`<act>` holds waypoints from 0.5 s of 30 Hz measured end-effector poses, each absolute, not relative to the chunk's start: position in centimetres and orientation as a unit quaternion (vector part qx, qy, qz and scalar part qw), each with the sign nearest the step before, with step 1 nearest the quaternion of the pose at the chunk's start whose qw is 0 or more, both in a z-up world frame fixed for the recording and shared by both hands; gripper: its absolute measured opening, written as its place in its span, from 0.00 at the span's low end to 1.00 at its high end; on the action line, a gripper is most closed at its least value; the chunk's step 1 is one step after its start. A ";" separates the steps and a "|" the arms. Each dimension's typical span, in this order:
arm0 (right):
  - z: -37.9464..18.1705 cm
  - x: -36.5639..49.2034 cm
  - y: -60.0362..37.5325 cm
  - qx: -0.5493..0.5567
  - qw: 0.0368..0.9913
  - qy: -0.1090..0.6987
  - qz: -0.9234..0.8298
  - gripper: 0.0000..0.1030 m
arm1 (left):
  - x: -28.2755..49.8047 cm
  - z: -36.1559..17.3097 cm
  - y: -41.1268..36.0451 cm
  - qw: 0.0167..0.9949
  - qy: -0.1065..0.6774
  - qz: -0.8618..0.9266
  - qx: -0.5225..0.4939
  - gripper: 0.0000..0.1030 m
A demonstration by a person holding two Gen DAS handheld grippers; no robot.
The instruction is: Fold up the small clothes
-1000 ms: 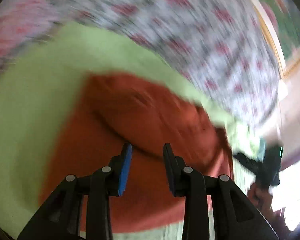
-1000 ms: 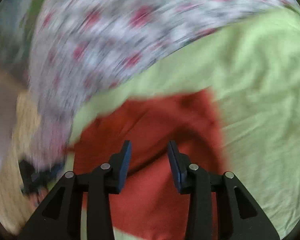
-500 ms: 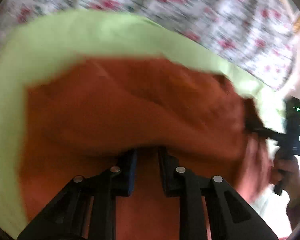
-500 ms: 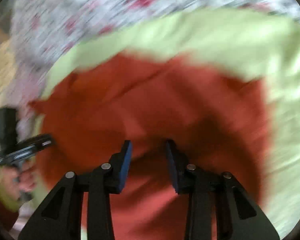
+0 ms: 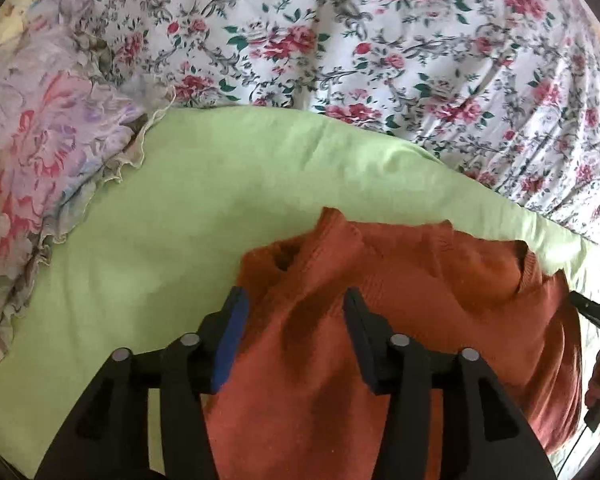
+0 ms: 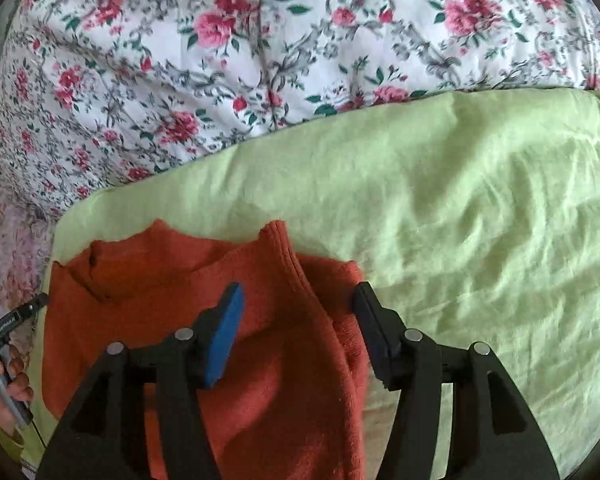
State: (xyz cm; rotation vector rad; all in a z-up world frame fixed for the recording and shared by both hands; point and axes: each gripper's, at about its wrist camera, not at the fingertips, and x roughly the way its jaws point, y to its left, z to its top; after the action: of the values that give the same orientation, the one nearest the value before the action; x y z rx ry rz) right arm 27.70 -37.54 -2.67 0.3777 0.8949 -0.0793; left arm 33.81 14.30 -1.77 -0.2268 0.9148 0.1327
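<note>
Jaws apart over rust sweater [image 5: 380, 320]

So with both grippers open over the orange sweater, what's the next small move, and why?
Probably lower both and pinch the near edge. The left gripper and right gripper are open, holding nothing, and the orange sweater lies rumpled on the green sheet.

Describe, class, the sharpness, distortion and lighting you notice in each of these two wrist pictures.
Left wrist view: sharp, fisheye bends the green sheet into an arc, soft daylight, shadowed creases on the orange sweater. Right wrist view: equally sharp, corners blacked out by the lens circle, gentle wrinkle shadows across the sheet.
</note>
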 end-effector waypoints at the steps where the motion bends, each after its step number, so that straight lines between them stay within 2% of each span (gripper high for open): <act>1: -2.7 27.9 -37.5 0.178 0.883 0.432 -0.033 0.57 | 34.1 -1.9 14.5 0.887 0.443 0.056 -0.115 0.51; 2: -2.6 27.9 -37.3 0.172 0.883 0.435 -0.030 0.57 | 34.5 -2.0 14.5 0.886 0.447 0.047 -0.116 0.52; 4: -2.8 28.6 -36.7 0.152 0.883 0.444 -0.024 0.58 | 35.1 -2.4 14.7 0.882 0.460 0.023 -0.104 0.61; 8: -3.2 30.1 -35.7 0.117 0.881 0.458 -0.012 0.58 | 36.8 -3.4 13.1 0.877 0.476 0.012 -0.066 0.60; 9: -3.3 30.4 -35.4 0.107 0.881 0.461 -0.003 0.54 | 37.0 -3.7 12.9 0.875 0.480 0.013 -0.060 0.53; 10: -3.3 30.7 -35.0 0.095 0.881 0.463 0.006 0.47 | 37.1 -3.9 12.7 0.874 0.483 0.013 -0.053 0.24; 11: -3.4 30.9 -34.5 0.080 0.881 0.466 0.013 0.17 | 37.1 -4.1 12.5 0.871 0.489 0.012 -0.045 0.13; 12: -3.4 31.0 -34.2 0.071 0.879 0.472 0.017 0.06 | 37.0 -4.0 12.3 0.872 0.488 0.013 -0.043 0.10; 15: -2.1 30.0 -33.7 0.069 0.892 0.446 0.021 0.06 | 35.2 -1.9 12.4 0.893 0.446 0.021 -0.054 0.06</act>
State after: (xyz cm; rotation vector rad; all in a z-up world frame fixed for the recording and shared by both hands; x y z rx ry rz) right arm 30.01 -33.69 -2.13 0.1428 0.9251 0.0435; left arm 35.15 12.39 -1.92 -0.1124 0.9250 0.0430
